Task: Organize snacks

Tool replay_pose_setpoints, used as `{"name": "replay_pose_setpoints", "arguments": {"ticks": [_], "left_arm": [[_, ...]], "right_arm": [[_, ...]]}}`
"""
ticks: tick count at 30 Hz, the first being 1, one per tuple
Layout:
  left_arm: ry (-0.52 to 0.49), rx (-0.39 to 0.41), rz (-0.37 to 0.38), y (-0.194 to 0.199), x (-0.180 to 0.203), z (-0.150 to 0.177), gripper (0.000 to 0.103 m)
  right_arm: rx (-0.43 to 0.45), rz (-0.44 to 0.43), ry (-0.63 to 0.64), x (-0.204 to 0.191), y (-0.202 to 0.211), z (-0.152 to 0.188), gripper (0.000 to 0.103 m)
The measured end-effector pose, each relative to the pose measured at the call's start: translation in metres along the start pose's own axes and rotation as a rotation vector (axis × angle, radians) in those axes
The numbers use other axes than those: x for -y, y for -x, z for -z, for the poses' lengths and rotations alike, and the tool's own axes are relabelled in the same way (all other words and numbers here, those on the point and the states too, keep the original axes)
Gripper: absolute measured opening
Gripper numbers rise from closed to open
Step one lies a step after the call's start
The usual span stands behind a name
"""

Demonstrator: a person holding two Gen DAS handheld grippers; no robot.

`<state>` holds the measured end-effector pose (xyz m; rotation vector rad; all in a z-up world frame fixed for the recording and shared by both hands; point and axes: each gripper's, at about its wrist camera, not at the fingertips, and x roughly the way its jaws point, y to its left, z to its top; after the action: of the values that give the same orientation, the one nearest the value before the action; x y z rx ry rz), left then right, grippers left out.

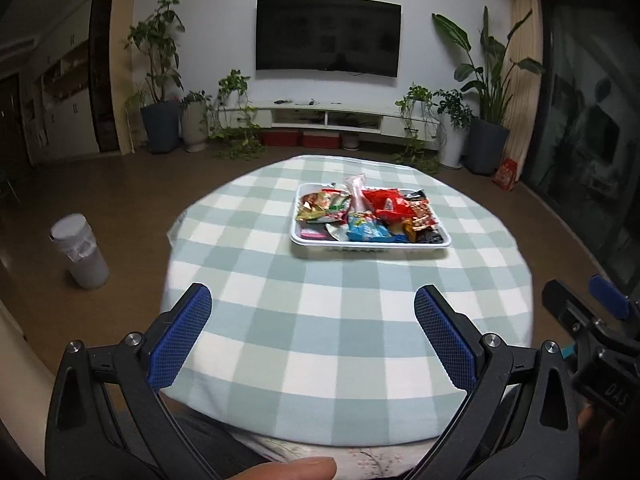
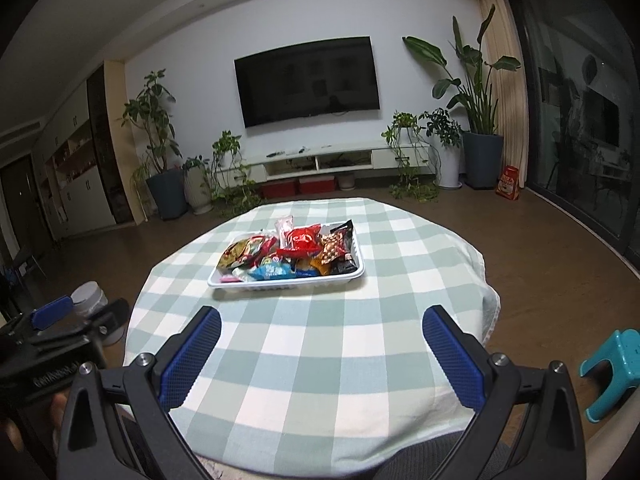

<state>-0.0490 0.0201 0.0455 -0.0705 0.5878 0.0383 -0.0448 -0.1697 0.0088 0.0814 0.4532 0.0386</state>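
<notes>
A white tray [image 1: 298,236] holds a heap of several colourful snack packets [image 1: 362,210] on the far middle of a round table with a green-and-white checked cloth [image 1: 320,320]. The tray also shows in the right wrist view [image 2: 218,281], with the snack packets [image 2: 296,254] piled in it. My left gripper [image 1: 312,308] is open and empty, held over the table's near edge, well short of the tray. My right gripper [image 2: 320,328] is open and empty, likewise above the near part of the cloth [image 2: 320,360]. Each gripper shows at the edge of the other's view.
A white bin [image 1: 80,252] stands on the floor left of the table. A teal stool [image 2: 612,368] stands on the floor at the right. A TV [image 1: 328,34], a low TV cabinet [image 1: 320,114] and potted plants [image 1: 160,80] line the far wall.
</notes>
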Motion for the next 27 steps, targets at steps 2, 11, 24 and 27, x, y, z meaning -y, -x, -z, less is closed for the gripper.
{"name": "replay_pose_setpoints", "arguments": {"ticks": [2,11,24,27], "left_arm": [[0.002,-0.002,-0.001,-0.001,-0.001,0.003,0.103],[0.011,-0.027,0.023,-0.010,-0.002,0.009,0.103],[0.018,-0.036,0.030,-0.017,-0.006,0.011,0.103],[0.017,-0.035,0.028,-0.017,-0.005,0.011,0.103]], "right_arm": [[-0.008,0.004,0.013,-0.005,0.003,-0.001,0.103],[-0.040,0.021,0.037,-0.017,0.005,0.003,0.103],[-0.086,0.056,0.048,-0.018,-0.002,0.008,0.103],[-0.089,0.057,0.050,-0.018,-0.003,0.008,0.103]]}}
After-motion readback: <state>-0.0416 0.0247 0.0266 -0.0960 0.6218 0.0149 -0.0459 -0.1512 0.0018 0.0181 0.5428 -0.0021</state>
